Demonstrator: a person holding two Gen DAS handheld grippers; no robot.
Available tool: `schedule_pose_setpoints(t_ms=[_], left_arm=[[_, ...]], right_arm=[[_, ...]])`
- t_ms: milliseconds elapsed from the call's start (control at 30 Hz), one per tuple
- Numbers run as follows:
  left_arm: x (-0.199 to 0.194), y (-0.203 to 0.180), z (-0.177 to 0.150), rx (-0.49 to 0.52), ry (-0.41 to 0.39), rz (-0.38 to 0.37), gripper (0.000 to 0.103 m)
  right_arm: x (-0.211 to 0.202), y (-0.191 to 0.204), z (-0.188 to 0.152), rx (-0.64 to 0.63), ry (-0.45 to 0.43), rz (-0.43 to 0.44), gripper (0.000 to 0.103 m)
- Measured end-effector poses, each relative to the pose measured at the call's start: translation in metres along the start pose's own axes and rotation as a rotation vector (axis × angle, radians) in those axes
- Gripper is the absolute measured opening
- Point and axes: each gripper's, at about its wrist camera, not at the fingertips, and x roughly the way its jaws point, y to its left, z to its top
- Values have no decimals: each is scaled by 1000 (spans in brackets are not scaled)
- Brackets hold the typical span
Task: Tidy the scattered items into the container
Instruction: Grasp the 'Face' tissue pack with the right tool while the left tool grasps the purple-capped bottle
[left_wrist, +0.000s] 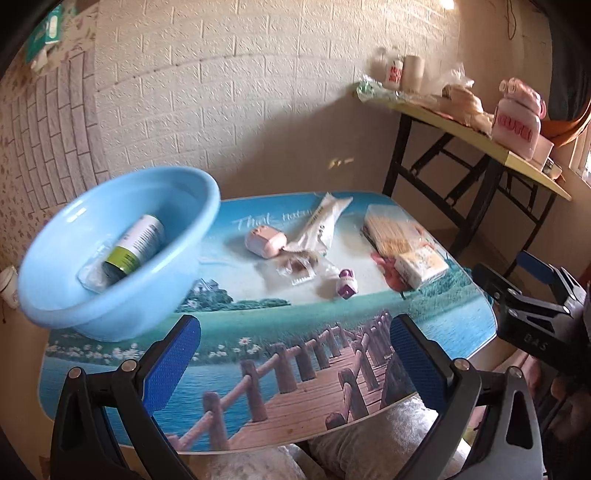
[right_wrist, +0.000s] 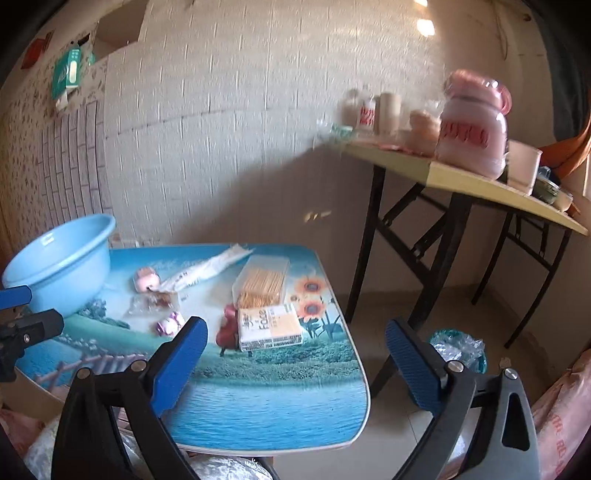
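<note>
A light blue basin (left_wrist: 110, 254) stands at the table's left and holds a green-labelled bottle (left_wrist: 135, 245) and a clear packet. On the table lie a pink case (left_wrist: 264, 240), a white sachet (left_wrist: 323, 221), a clear snack packet (left_wrist: 299, 267), a small purple-white item (left_wrist: 347, 284), a clear box of sticks (left_wrist: 391, 230) and a tissue pack (left_wrist: 421, 266). My left gripper (left_wrist: 295, 365) is open and empty above the table's near edge. My right gripper (right_wrist: 295, 362) is open and empty over the table's right front. The basin (right_wrist: 62, 266) and tissue pack (right_wrist: 269, 328) also show in the right wrist view.
The low table (left_wrist: 258, 387) has a printed lake-and-boardwalk top. A yellow folding table (right_wrist: 469, 181) with jars and bags stands at the right by the brick-pattern wall. A crumpled bag (right_wrist: 458, 347) lies on the floor. Cushions lie below the near edge.
</note>
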Motion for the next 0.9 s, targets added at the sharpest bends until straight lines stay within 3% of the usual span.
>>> schedule_pose_setpoints(t_ms=[333, 733, 800, 833, 867, 900], left_arm=[[38, 0, 2, 0, 45, -1, 103], [57, -2, 6, 16, 62, 1, 103], [58, -5, 7, 28, 59, 6, 103], [58, -7, 8, 33, 56, 7, 103], [58, -8, 9, 35, 55, 7, 103], [59, -10, 10, 37, 53, 7, 103]], right_arm=[[79, 23, 6, -120, 133, 55, 98], [120, 25, 5, -131, 191, 34, 98], [120, 26, 5, -138, 184, 45, 86], [121, 25, 4, -138, 192, 58, 69], [122, 24, 3, -126, 203, 75, 63], [121, 21, 3, -111, 195, 80, 63]])
